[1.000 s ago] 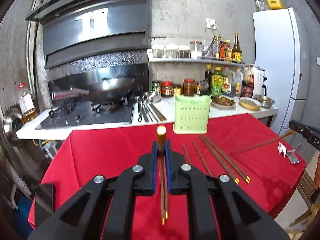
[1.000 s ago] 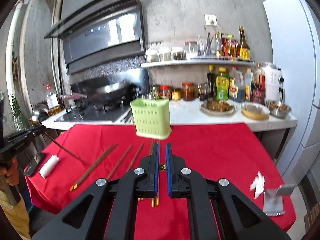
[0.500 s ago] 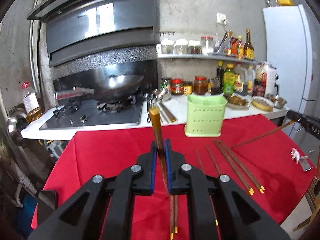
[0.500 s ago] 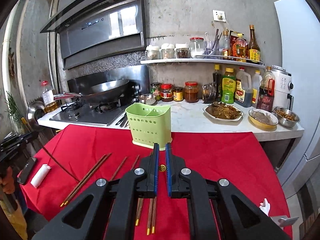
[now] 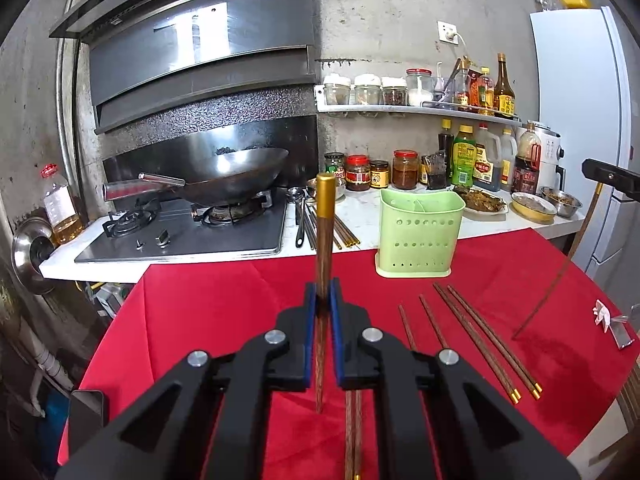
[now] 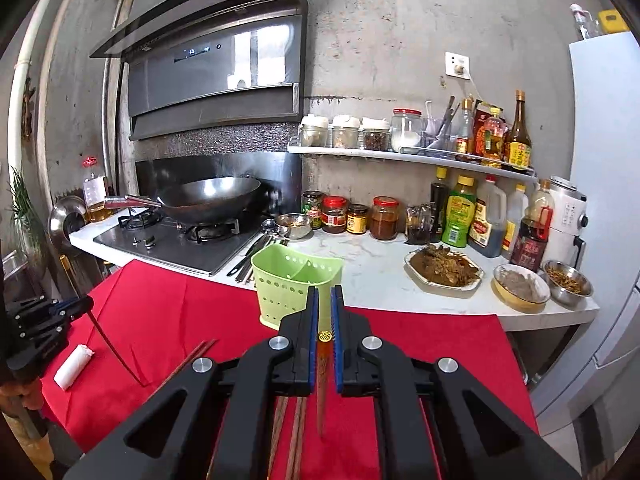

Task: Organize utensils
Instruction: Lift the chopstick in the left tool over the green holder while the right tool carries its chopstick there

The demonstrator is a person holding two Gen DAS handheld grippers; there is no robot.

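1. Your left tongs (image 5: 322, 304) are clamped on one chopstick (image 5: 323, 240). It stands nearly upright in the left wrist view, gold cap on top, thin tip hanging free above the red surface (image 5: 224, 312).
2. The green holder (image 5: 418, 234) stands at the far edge of that surface, to the right of your left tongs and well apart from them. Its top is open and split into compartments; no chopstick shows inside it.
3. Loose chopsticks (image 5: 480, 338) lie flat on the cloth near the holder's base, on your side of it, and another pair (image 5: 353, 432) lies under the left tongs.
4. Your right tongs (image 6: 324, 308) are clamped on a second chopstick (image 6: 322, 380), gold cap toward the camera, tip pointing down over the cloth. The holder sits just beyond them in the right wrist view.
5. The step in hand, as I judge it, is the carry: both sticks are lifted and neither is over the holder.
6. Next, bring one stick over a compartment, tip down and near vertical, lower it inside, then part the tongs.
7. Go one hand at a time, since the opening is narrow and the sticks could cross.
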